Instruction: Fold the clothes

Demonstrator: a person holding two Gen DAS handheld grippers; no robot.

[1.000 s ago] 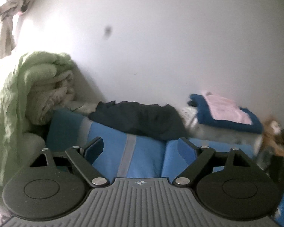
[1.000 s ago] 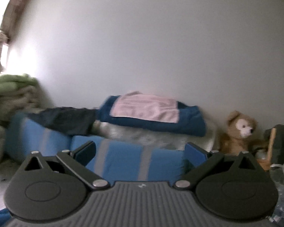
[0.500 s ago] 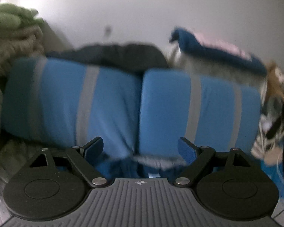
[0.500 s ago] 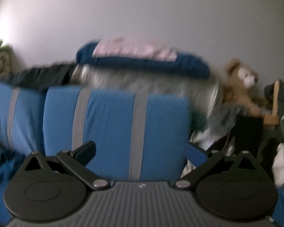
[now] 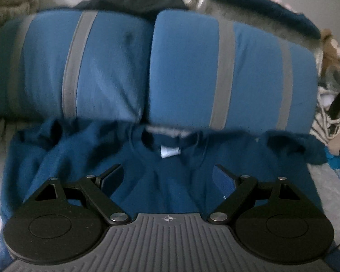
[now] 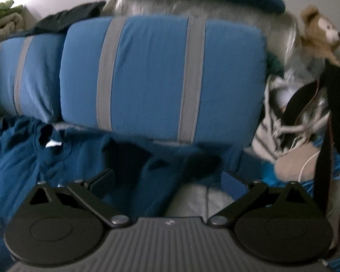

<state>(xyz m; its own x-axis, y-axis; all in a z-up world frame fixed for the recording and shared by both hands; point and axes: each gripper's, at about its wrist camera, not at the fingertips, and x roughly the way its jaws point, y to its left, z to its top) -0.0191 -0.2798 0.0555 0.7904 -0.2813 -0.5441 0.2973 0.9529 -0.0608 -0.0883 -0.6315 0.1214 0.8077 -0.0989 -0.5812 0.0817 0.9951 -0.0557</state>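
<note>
I see a dark blue shirt (image 5: 170,181) lying spread out on the bed (image 6: 192,199), its collar just below two blue pillows (image 5: 226,72). My left gripper (image 5: 167,176) is wide and holds nothing. My right gripper (image 6: 167,179) is wide too, above the shirt's edge.

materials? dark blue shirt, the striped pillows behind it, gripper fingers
Dark blue shirt: soft matte knit, probably cotton jersey; it wrinkles and has a ribbed collar.
Striped pillows: smooth woven cover, blue with grey bands, over plump filling.
Fingers: matte black rigid plastic, likely, with metal pivot pins.
</note>
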